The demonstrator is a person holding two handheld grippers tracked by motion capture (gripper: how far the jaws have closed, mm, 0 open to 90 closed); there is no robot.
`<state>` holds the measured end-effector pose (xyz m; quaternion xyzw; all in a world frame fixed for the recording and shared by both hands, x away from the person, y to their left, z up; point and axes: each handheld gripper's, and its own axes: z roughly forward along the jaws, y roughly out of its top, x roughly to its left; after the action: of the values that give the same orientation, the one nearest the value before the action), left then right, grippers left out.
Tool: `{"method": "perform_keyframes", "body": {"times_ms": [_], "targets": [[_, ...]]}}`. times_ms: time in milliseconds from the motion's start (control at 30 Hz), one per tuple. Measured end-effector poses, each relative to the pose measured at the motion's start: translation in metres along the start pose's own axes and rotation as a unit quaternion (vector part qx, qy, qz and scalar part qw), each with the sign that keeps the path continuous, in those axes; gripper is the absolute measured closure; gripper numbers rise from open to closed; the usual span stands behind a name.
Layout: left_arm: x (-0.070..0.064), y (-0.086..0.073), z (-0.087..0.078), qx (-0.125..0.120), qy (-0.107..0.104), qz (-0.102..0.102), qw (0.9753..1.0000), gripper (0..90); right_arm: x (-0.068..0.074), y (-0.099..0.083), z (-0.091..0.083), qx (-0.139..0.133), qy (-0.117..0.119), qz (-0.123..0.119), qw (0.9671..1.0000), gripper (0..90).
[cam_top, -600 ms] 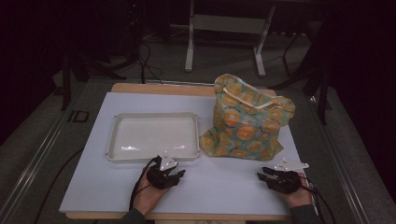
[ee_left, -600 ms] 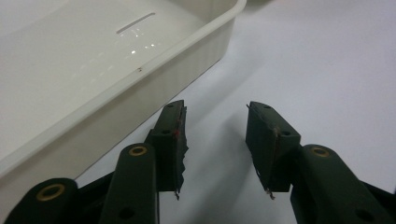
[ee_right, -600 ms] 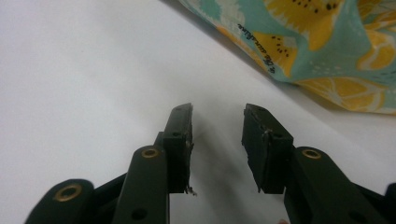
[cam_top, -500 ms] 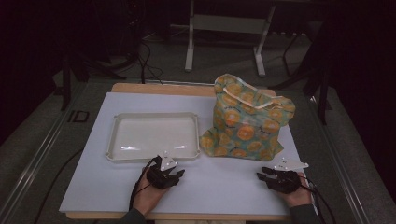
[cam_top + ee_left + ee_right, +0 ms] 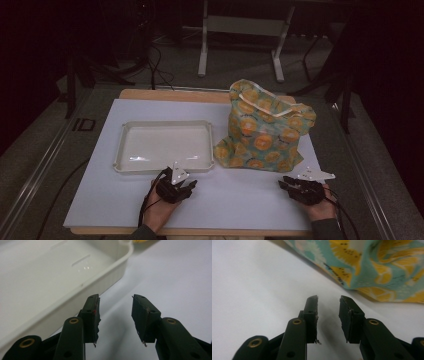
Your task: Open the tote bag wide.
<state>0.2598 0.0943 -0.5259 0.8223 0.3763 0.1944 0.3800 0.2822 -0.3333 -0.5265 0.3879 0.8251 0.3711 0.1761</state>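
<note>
A teal cloth bag (image 5: 265, 127) printed with orange slices stands upright at the right of the white table (image 5: 250, 200); its hem (image 5: 372, 267) lies just beyond my right gripper's jaws. An empty white tray (image 5: 164, 145) lies left of the bag, its rim (image 5: 100, 277) close ahead of my left gripper. My left gripper (image 5: 190, 186) rests on the table in front of the tray's near edge, open, nothing between its jaws (image 5: 115, 315). My right gripper (image 5: 285, 184) rests near the front right, below the bag, open and empty (image 5: 328, 312).
A person's hands hold both grippers at the table's front edge. Cables trail from each gripper. Beyond the table stand a metal frame's legs (image 5: 202, 45) on a dark floor. Bare table surface lies between the two grippers.
</note>
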Motion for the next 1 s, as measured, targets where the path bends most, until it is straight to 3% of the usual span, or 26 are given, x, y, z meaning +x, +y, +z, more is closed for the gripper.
{"method": "perform_keyframes", "body": {"times_ms": [200,300,400,500,667,800,933,1000], "targets": [[-0.003,0.009,-0.012,-0.038,-0.017,0.014,0.9990,56.3,-0.002,0.004,-0.007,-0.009,-0.017,0.009,0.9998,68.2],[0.002,0.015,-0.015,-0.061,-0.041,0.015,0.9972,55.8,-0.005,0.008,-0.013,-0.024,-0.025,0.018,0.9993,67.7],[0.005,0.018,-0.013,-0.065,-0.049,0.008,0.9967,55.7,-0.009,0.011,-0.017,-0.035,-0.021,0.029,0.9988,66.4],[0.010,0.024,-0.006,-0.071,-0.055,-0.023,0.9957,55.0,-0.010,0.014,-0.019,-0.042,-0.024,0.033,0.9983,65.4],[0.008,0.031,0.008,-0.073,-0.060,-0.032,0.9950,54.4,-0.011,0.017,-0.023,-0.055,-0.032,0.037,0.9973,64.1],[0.008,0.035,0.013,-0.077,-0.063,-0.031,0.9946,54.0,-0.013,0.019,-0.029,-0.072,-0.032,0.046,0.9958,63.5],[0.010,0.040,0.019,-0.086,-0.087,-0.029,0.9921,54.0,-0.014,0.021,-0.031,-0.082,-0.034,0.047,0.9950,63.5],[0.010,0.045,0.024,-0.085,-0.096,-0.015,0.9917,54.1,-0.013,0.023,-0.031,-0.085,-0.032,0.045,0.9948,64.6]]}}
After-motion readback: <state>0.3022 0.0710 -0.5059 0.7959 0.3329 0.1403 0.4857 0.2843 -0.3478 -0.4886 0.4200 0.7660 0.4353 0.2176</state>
